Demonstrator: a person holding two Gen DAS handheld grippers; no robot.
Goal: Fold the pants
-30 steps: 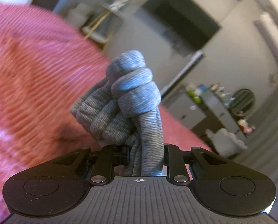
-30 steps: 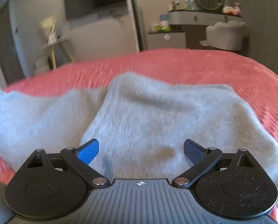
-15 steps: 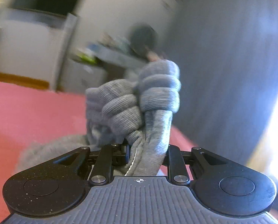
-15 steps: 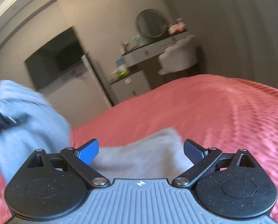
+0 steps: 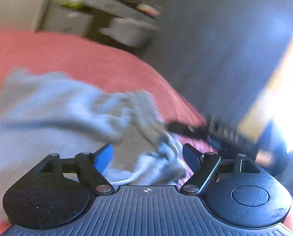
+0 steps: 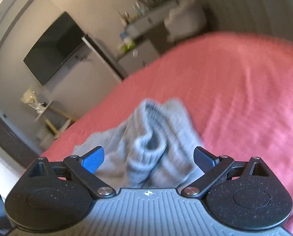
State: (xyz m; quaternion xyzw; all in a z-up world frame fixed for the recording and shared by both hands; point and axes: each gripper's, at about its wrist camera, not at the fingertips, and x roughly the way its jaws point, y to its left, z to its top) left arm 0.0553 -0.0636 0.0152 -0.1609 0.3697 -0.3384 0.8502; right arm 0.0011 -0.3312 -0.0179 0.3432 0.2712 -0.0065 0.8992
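The grey pants (image 5: 54, 114) lie bunched on the red bedspread (image 5: 77, 59). In the left wrist view my left gripper (image 5: 147, 155) is open just above the pants, with crumpled fabric and a white drawstring between its fingers. The other gripper shows blurred at the right of that view (image 5: 221, 135), at the edge of the pants. In the right wrist view my right gripper (image 6: 149, 158) is open and empty, with a rumpled fold of the pants (image 6: 152, 143) lying between its fingers on the bedspread (image 6: 235, 90).
A wall-mounted black TV (image 6: 54, 47), a white cabinet (image 6: 99, 70) and a dresser with a round mirror (image 6: 146, 19) stand beyond the bed. A grey curtain (image 5: 215, 49) hangs at the right. The bed's edge curves close behind the pants.
My left gripper held the bunched pants up, swung right, then opened and dropped them on the bed. My right gripper stayed open and now faces the dropped heap.
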